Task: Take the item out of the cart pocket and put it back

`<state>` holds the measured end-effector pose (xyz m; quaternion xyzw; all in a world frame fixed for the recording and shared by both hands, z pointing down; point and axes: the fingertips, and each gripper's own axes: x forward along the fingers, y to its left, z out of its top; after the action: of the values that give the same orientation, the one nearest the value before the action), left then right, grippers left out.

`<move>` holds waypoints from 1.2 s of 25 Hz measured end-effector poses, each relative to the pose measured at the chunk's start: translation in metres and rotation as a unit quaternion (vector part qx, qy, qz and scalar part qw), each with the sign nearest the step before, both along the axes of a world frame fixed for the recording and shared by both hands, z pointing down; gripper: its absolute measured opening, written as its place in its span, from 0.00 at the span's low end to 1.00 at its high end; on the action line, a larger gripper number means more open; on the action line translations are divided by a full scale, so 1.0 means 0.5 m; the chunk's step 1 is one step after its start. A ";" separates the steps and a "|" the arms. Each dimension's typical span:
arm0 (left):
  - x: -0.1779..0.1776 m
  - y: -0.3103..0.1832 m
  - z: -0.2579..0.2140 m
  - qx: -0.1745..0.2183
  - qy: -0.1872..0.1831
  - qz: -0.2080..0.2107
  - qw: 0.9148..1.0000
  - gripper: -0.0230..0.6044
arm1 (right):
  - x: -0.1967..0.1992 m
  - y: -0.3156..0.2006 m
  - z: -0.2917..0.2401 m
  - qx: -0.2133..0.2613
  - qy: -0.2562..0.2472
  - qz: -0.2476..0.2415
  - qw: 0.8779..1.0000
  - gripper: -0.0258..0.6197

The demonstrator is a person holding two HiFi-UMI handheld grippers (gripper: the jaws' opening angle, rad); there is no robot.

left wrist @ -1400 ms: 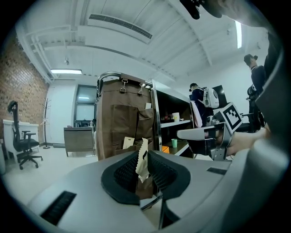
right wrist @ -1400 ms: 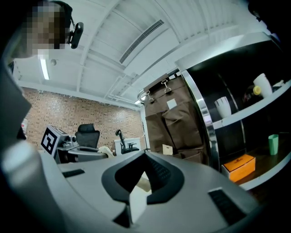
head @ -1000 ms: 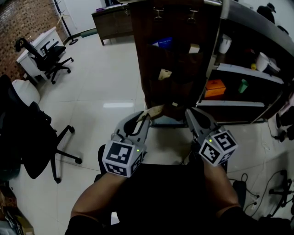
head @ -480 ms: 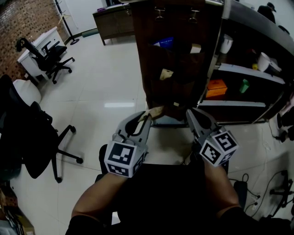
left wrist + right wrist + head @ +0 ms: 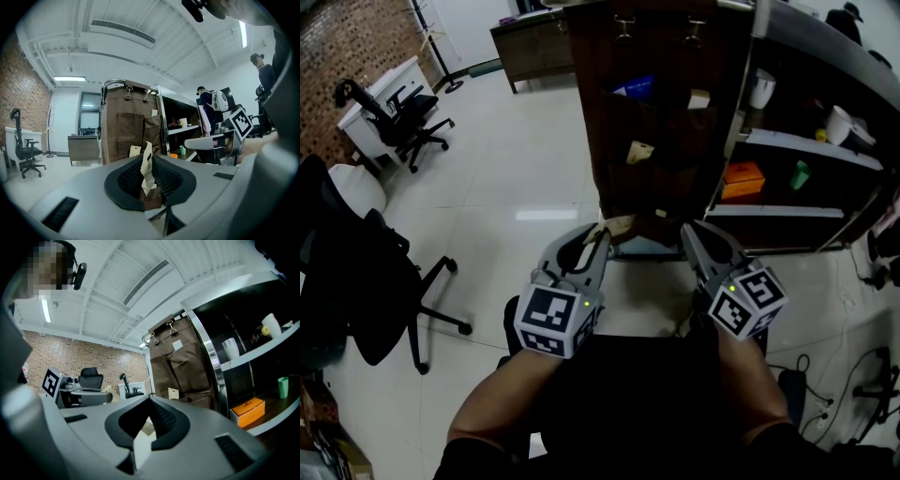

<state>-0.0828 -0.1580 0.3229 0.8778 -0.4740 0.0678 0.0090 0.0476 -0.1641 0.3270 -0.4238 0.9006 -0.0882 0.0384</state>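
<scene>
Pinching packet (image 5: 146, 169) edgewise, left gripper (image 5: 147, 158) clear of cart (image 5: 611, 141).

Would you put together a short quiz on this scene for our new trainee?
1. True or false: the left claw is clamped on a beige packet.
2. Where is the orange box? A) on the floor B) on a shelf C) on an office chair
3. Fill in: the right claw holds ____.
Key: 1 true; 2 B; 3 nothing.
</scene>
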 end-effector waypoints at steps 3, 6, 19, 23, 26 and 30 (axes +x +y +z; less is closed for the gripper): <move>0.006 -0.018 -0.009 0.007 -0.005 0.001 1.000 0.11 | 0.002 -0.001 0.000 0.000 0.000 0.000 1.000 0.06; 0.009 -0.045 -0.022 0.017 -0.012 -0.002 1.000 0.11 | 0.006 -0.003 0.001 0.000 -0.001 0.001 1.000 0.06; 0.065 -0.206 0.051 0.014 -0.094 0.007 0.995 0.11 | 0.029 -0.025 0.024 -0.012 -0.002 0.008 1.000 0.06; 0.083 -0.247 0.085 0.001 -0.102 0.016 0.995 0.11 | 0.036 -0.037 0.033 -0.017 -0.003 0.012 1.000 0.06; 0.087 -0.284 0.110 -0.013 -0.095 0.016 0.995 0.11 | 0.042 -0.049 0.040 -0.020 -0.005 0.014 1.000 0.06; 0.086 -0.330 0.151 -0.029 -0.099 0.008 0.995 0.11 | 0.053 -0.063 0.052 -0.027 -0.005 0.021 0.999 0.06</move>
<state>-0.0398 -0.3231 0.3984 0.8702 -0.4629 0.1684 -0.0127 0.0741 -0.1954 0.3532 -0.4429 0.8887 -0.1135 0.0332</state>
